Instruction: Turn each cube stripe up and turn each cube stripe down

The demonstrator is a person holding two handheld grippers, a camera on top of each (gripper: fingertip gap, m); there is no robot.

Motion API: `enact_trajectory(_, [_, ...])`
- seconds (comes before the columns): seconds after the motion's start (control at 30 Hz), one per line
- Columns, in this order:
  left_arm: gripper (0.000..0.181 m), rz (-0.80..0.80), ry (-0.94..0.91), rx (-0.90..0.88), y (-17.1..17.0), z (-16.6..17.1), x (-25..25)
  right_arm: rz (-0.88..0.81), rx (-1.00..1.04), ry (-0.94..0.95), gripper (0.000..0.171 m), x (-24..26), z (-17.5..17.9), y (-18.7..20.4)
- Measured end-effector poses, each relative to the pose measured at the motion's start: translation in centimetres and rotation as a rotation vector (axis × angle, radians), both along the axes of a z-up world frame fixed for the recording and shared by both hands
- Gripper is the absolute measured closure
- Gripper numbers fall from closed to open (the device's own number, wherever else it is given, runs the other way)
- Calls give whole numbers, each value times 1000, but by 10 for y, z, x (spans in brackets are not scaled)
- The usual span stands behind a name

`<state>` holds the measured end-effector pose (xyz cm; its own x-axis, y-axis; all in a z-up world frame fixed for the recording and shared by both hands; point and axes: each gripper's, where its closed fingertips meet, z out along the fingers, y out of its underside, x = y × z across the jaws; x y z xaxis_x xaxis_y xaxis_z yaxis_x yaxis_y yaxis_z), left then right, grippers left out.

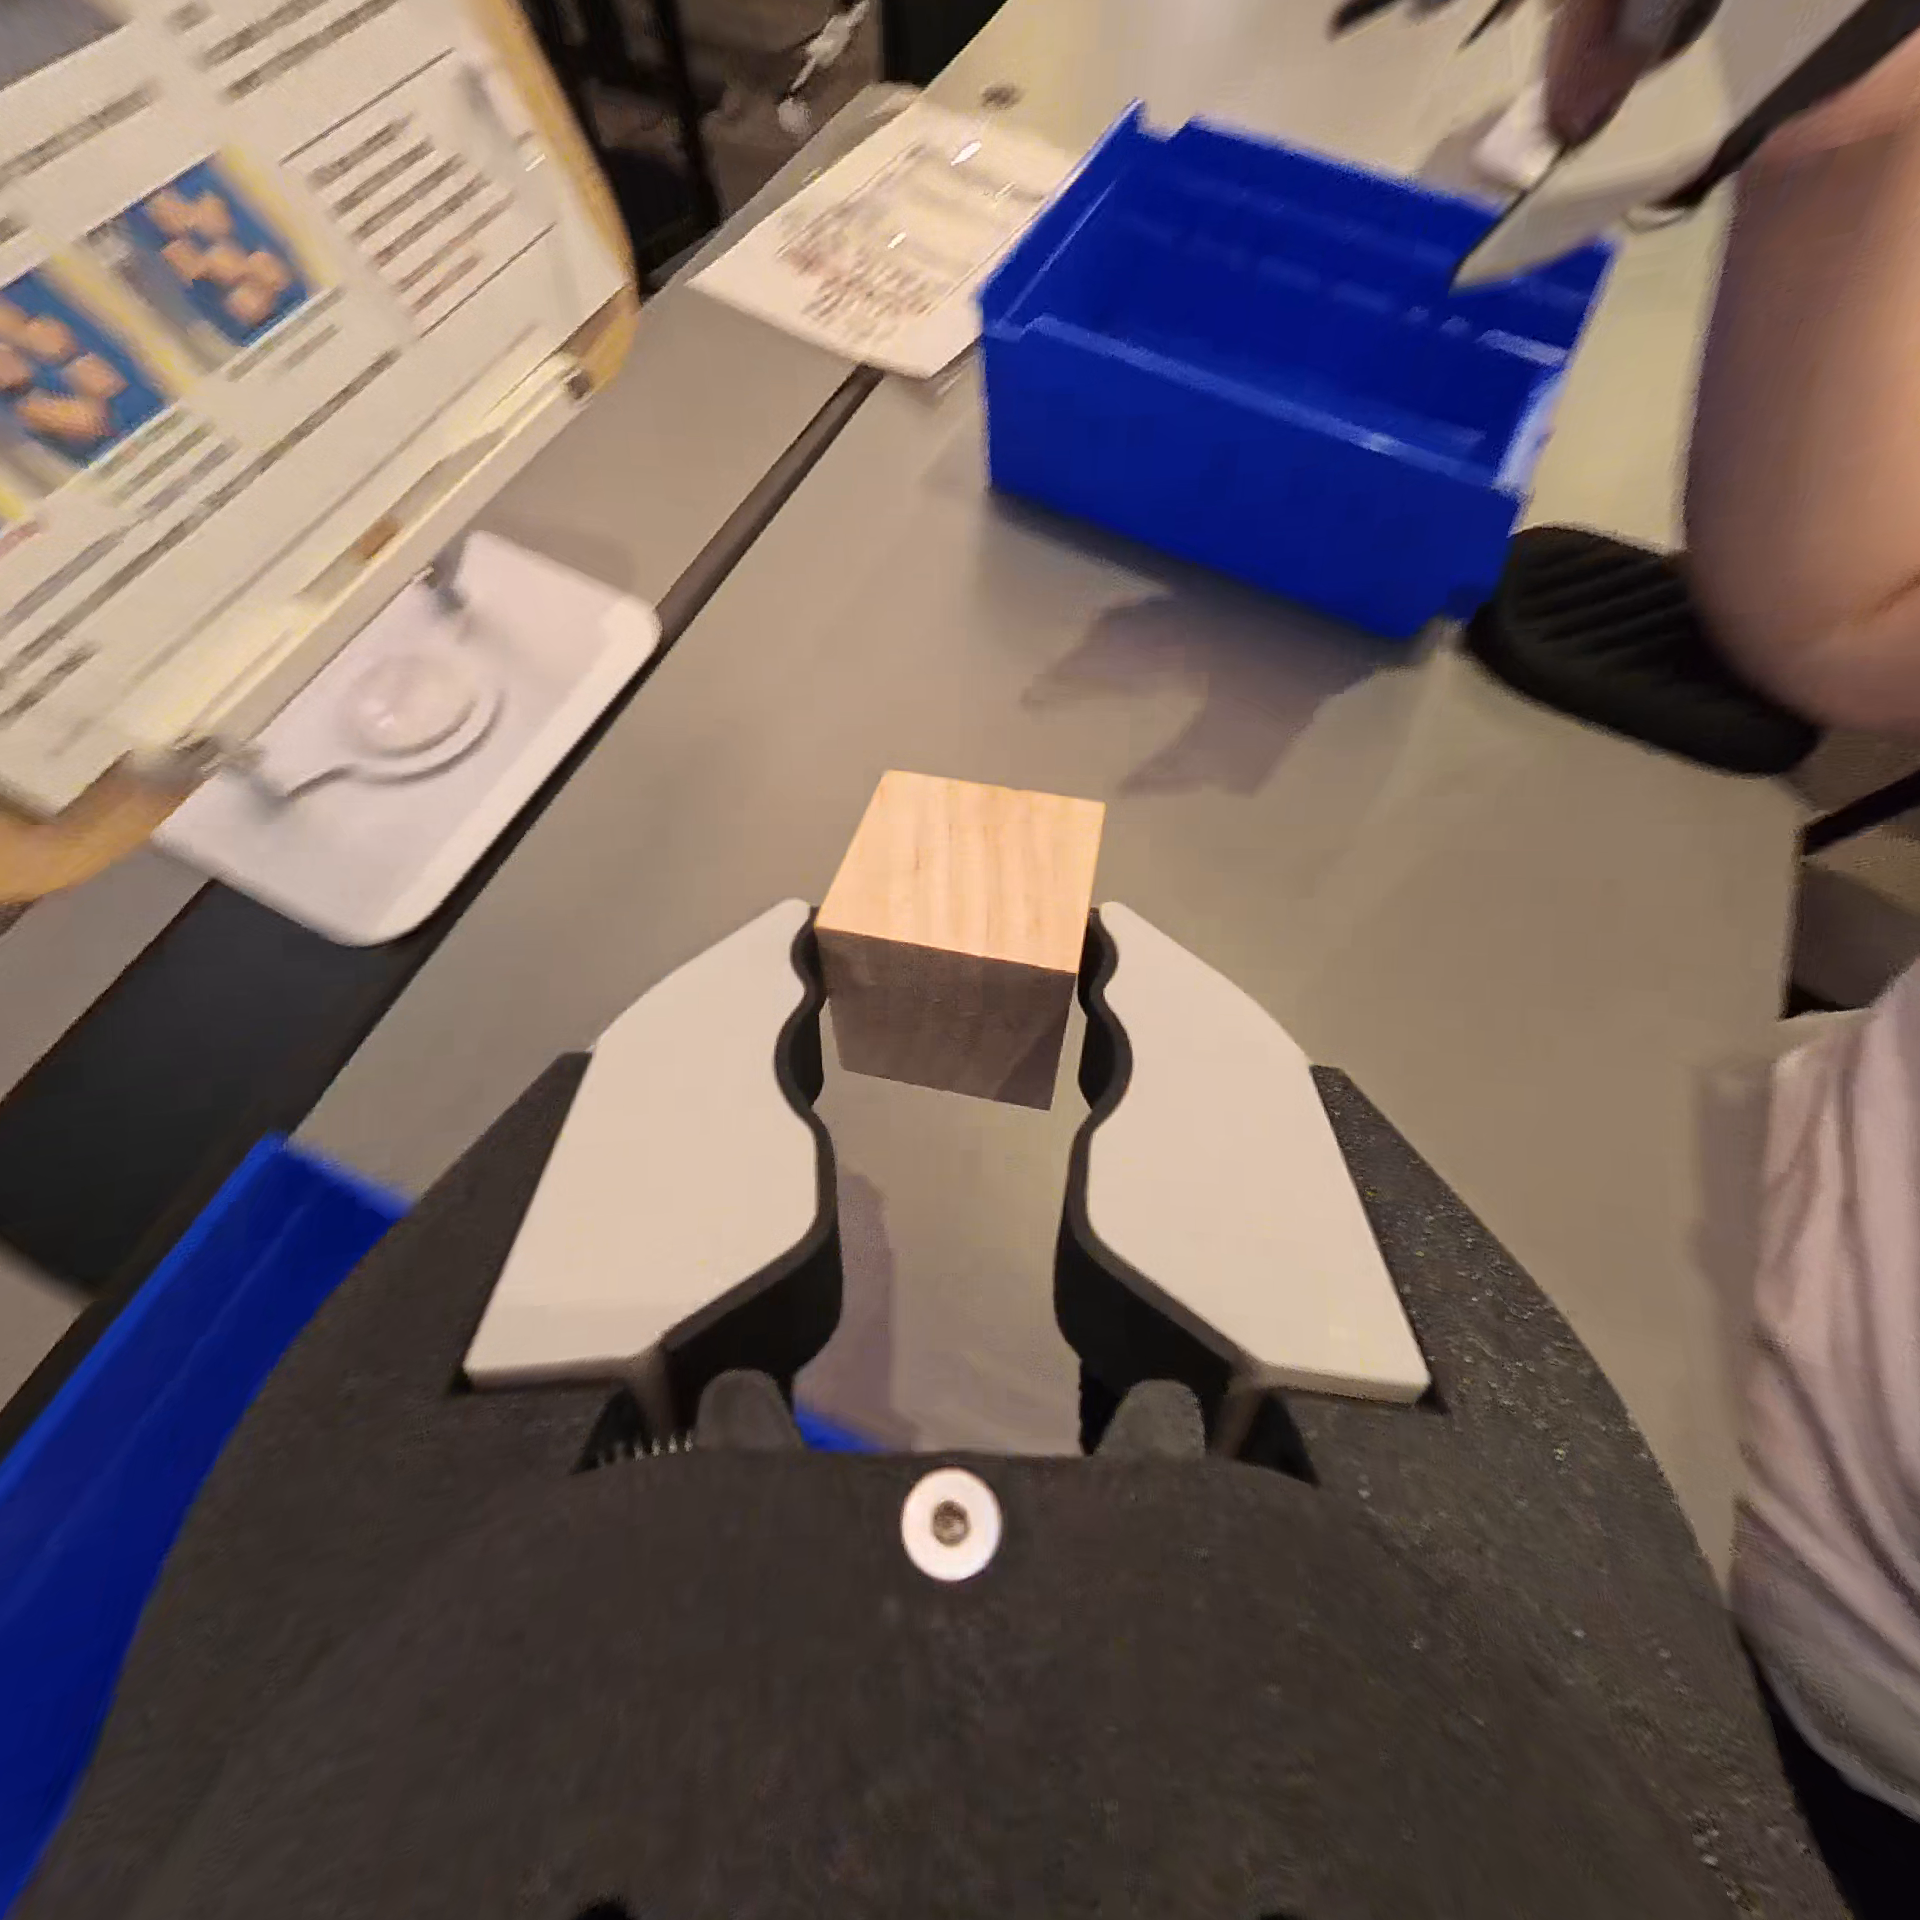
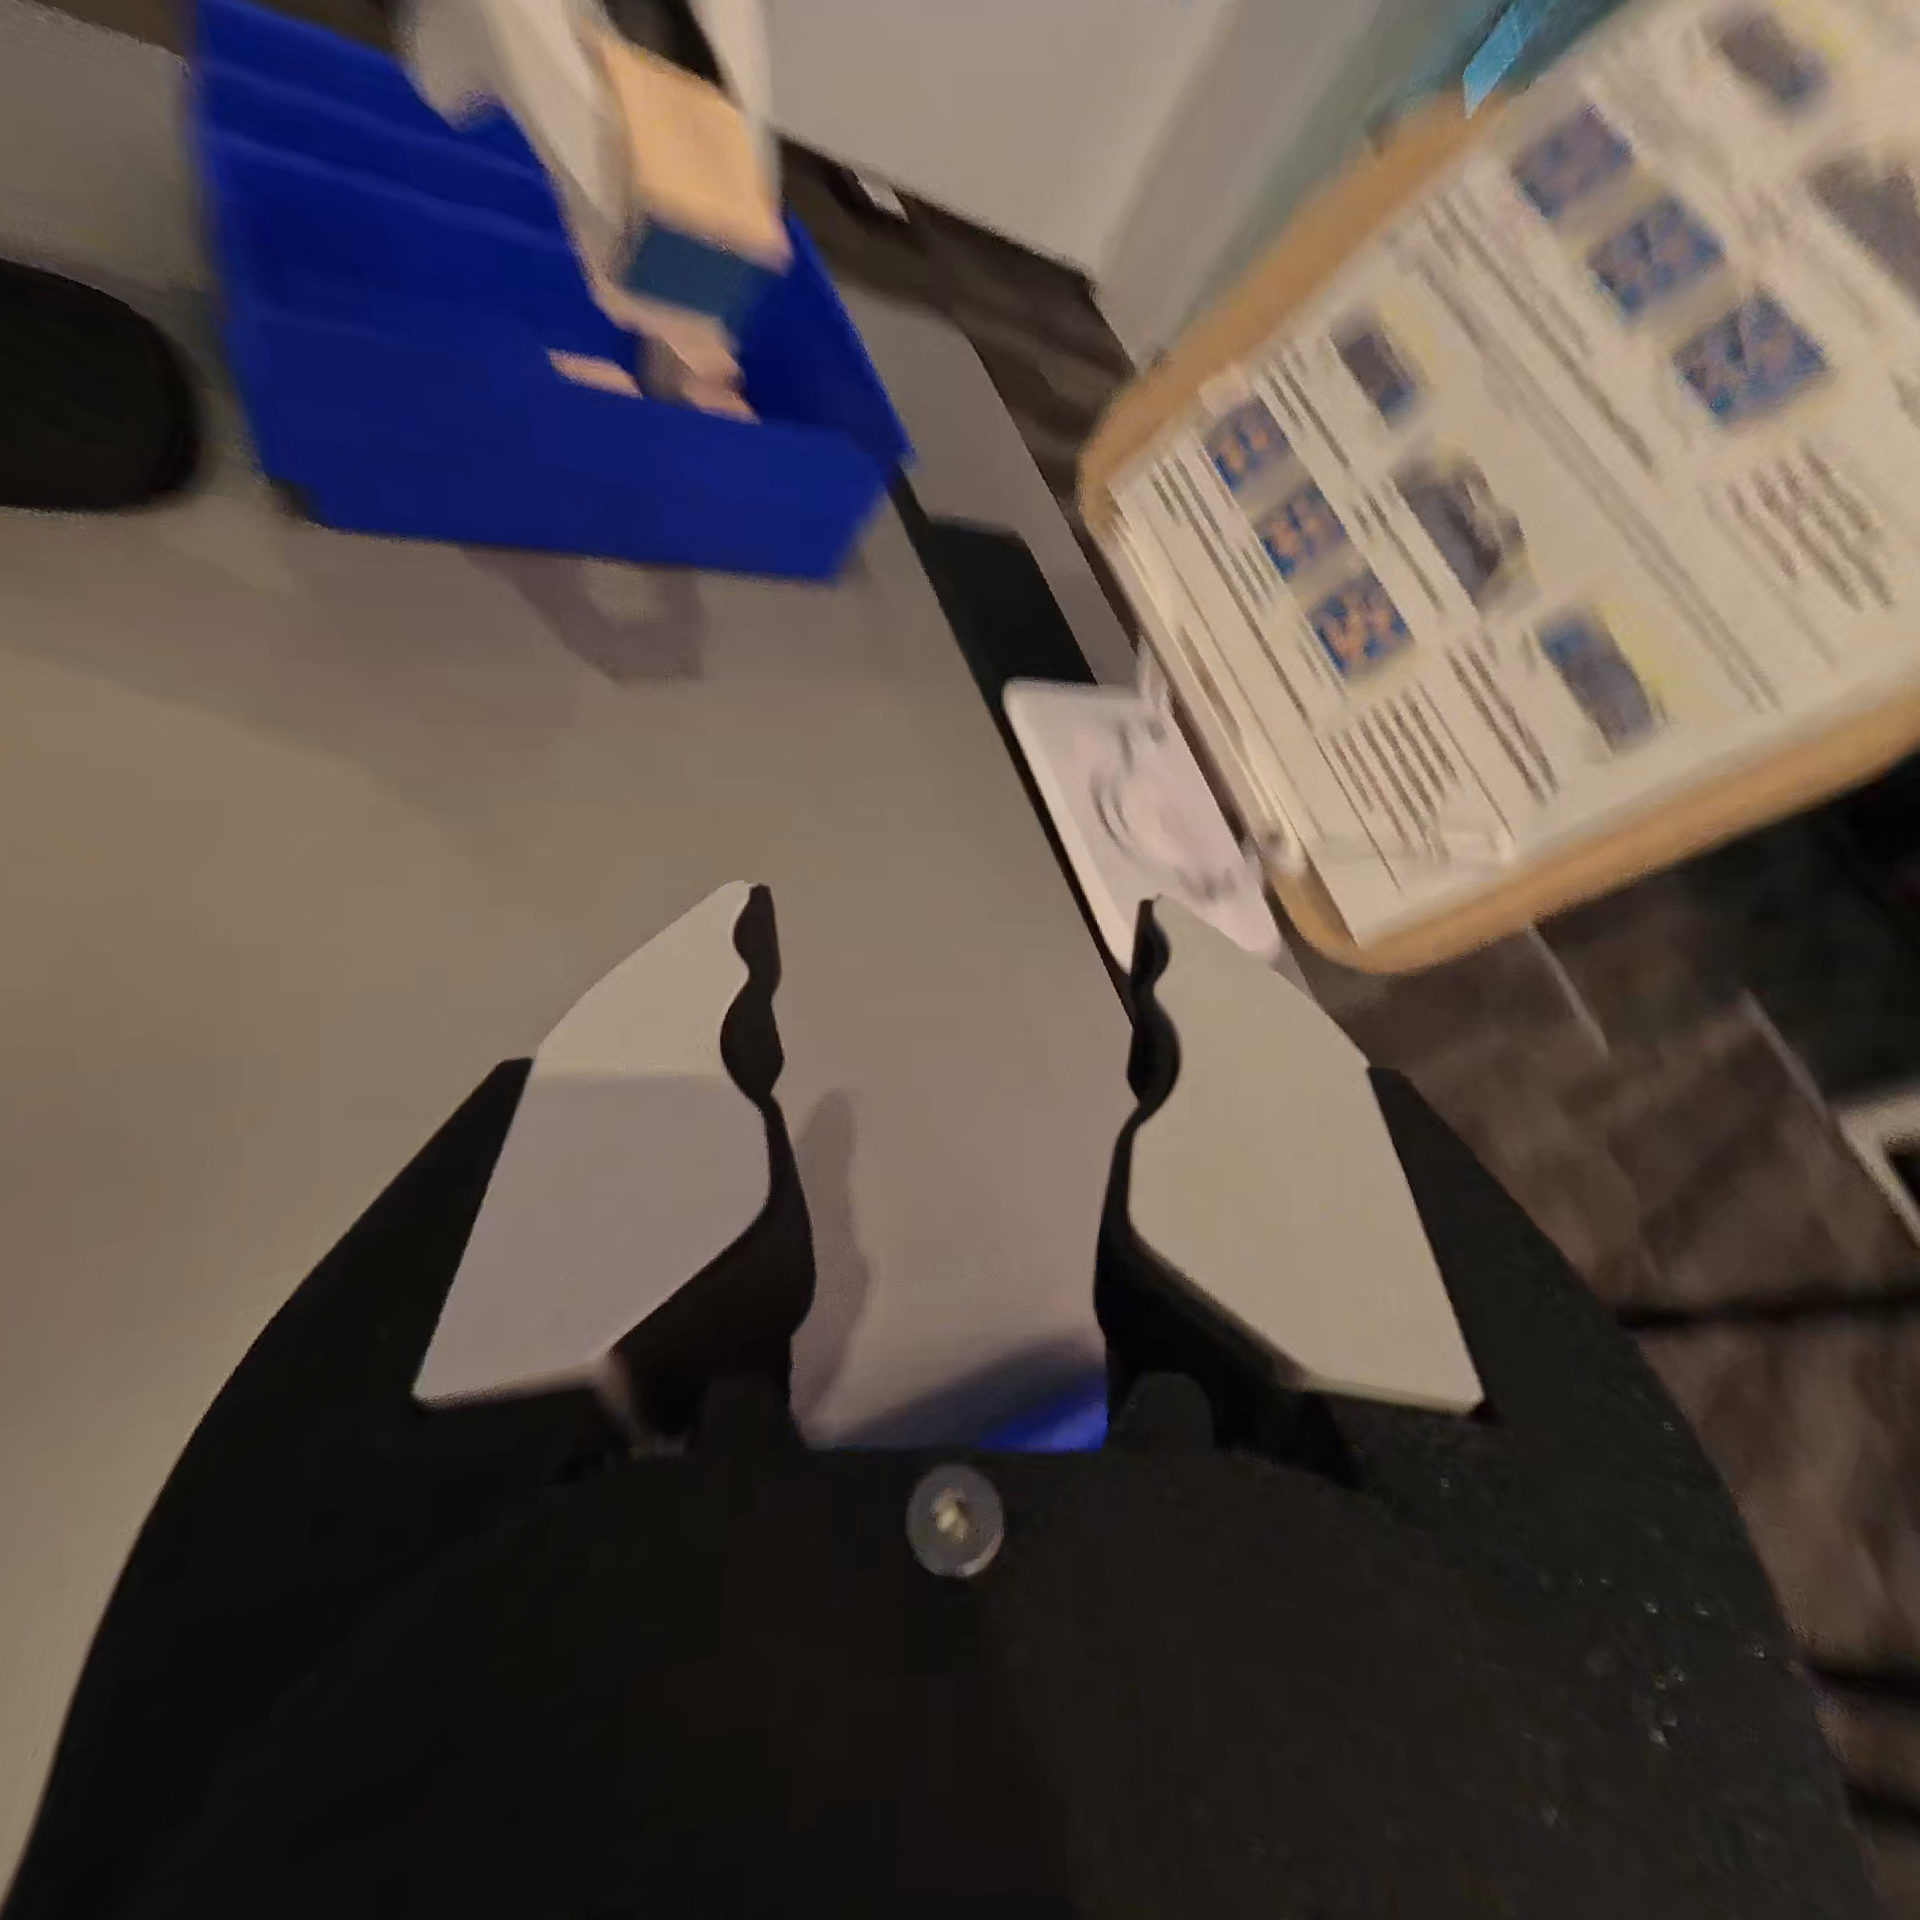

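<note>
My left gripper (image 1: 951,935) is shut on a plain-looking wooden cube (image 1: 961,894) and holds it at its fingertips above the grey table (image 1: 1351,987). No stripe shows on the cube's top or near face. In the blurred right wrist view the same cube (image 2: 691,145) shows a blue stripe (image 2: 686,275) on its lower part, over a blue bin (image 2: 436,416) that holds more cubes (image 2: 707,384). My right gripper (image 2: 951,914) is open and empty above the table. One of its fingers (image 1: 1548,213) shows over another blue bin (image 1: 1247,416).
A clipboard with an instruction sheet (image 1: 239,343) stands on a white base (image 1: 436,748) at the table's left edge and also shows in the right wrist view (image 2: 1538,499). A paper sheet (image 1: 894,260) lies behind the far bin. A person's arm (image 1: 1829,468) is at the right.
</note>
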<state>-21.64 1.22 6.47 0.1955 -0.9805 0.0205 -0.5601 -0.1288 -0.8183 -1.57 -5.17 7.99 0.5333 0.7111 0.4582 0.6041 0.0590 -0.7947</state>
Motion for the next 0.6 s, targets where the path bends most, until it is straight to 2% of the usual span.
enact_trajectory(0.1, [135,-106,-93,-93,-30,8,38,189,84,-13,105,-53,-4,-18])
enact_trajectory(0.17, [135,-179,-162,-206,-51,16,59,250,147,-55,107,-76,-12,-24])
enact_trajectory(0.27, [135,-258,-219,-341,-72,22,81,252,250,-83,100,-93,-13,-25])
enact_trajectory(0.4, [135,-343,-243,-478,-88,16,95,249,359,-42,100,-99,-2,-30])
enact_trajectory(0.5, [135,-433,-298,-569,-102,12,98,260,371,-34,100,-103,-4,-30])
enact_trajectory(0.6, [135,-496,-269,-653,-112,4,100,297,361,-44,101,-110,-13,-32])
